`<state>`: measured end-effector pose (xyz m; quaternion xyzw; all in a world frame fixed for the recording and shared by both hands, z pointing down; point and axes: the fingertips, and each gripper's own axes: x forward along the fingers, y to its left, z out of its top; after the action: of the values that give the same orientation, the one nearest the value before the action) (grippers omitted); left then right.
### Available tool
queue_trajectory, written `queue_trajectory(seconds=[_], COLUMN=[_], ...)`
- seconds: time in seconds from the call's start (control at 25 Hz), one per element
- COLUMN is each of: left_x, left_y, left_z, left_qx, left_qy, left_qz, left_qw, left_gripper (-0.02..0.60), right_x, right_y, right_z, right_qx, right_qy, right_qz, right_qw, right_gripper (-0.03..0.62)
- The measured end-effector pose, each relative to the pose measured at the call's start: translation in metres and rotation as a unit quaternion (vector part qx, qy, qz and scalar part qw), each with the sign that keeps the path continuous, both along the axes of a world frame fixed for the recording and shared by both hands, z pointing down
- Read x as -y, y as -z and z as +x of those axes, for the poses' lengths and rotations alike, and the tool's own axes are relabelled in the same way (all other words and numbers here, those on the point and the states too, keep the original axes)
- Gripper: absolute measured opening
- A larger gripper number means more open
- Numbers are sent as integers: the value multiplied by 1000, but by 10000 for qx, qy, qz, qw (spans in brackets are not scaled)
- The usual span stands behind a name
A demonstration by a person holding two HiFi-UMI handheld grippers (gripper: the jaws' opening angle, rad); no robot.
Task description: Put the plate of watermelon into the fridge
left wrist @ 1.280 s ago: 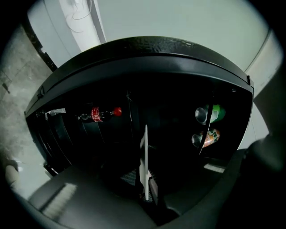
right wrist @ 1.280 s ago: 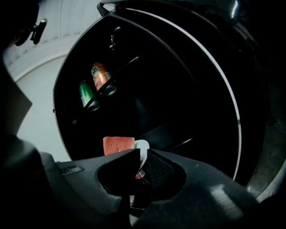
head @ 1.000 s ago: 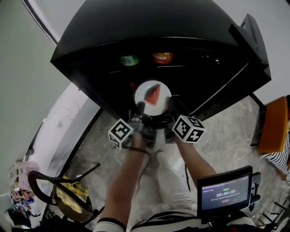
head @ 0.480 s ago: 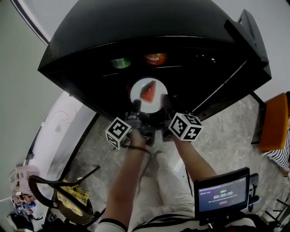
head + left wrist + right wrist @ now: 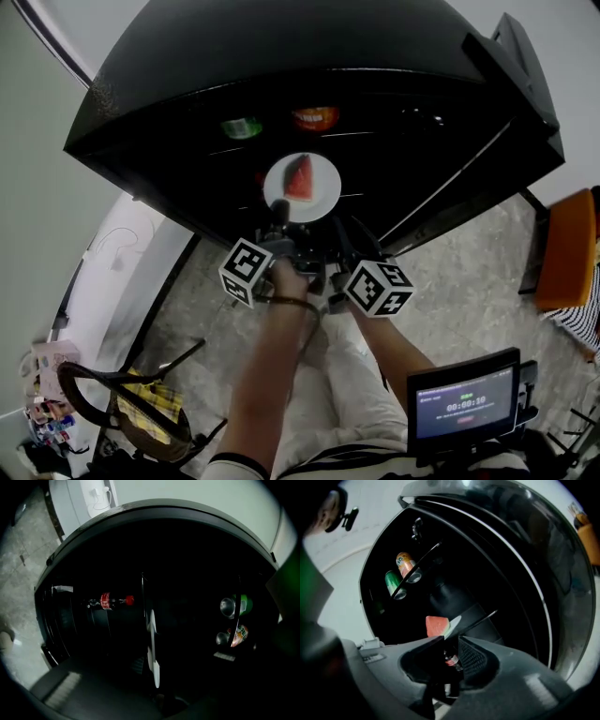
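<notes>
At the left of the fridge (image 5: 281,56) mouth, the left gripper (image 5: 280,217) reaches in with its jaws closed on the near rim of the plate (image 5: 322,195). Its own view is dim but shows the plate edge-on straight ahead of them. Over the last second the plate, with the watermelon (image 5: 299,176) slice on it, has travelled from the fridge's threshold to deeper inside. It is now below the green can (image 5: 242,127) and orange can (image 5: 316,117) on the fridge's upper shelf. Whether it rests on the fridge's lower shelf yet I cannot tell. At the right of the opening, the right gripper (image 5: 449,645) has drawn back outside the fridge, jaws a little apart with nothing between them. I judge the placing nearly done: only set-down and the left release look left.
</notes>
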<state>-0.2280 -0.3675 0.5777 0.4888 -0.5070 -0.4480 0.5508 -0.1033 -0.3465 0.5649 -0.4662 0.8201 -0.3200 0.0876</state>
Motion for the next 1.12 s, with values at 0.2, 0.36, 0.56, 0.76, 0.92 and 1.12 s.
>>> queue_trajectory(seconds=[0.2,0.36,0.56,0.76,0.92,1.12], left_x=[0,1,-1,-20,-43,-41], left_y=[0,1,3,11,12,5], left_z=[1,1,3,-4,-10,20], left_qx=[298,347,330,848,1667,4237], left_qy=[-139,-227,-597,-606,-740,-2049], left_qz=[-8,173,386,542,757,947], left_qw=[9995,9990,9969,9931,9803,8772], left_gripper=[31,35,35,45,3,2], right_x=[0,1,2,3,7,19], right_y=[5,-4,-4,-4,-7,-5], right_z=[-22,-36,-32,-30,-28,-35], right_qx=[867,1154,2185,2406,2357,1925], right_qy=[564,893,727,434,285,397], right_qz=[-381,-960,-1360,-1357,-1417,-1069], right_qw=[9939,9846,9636,9601,9610,9747], right_gripper=[115,89,46,37,38,52])
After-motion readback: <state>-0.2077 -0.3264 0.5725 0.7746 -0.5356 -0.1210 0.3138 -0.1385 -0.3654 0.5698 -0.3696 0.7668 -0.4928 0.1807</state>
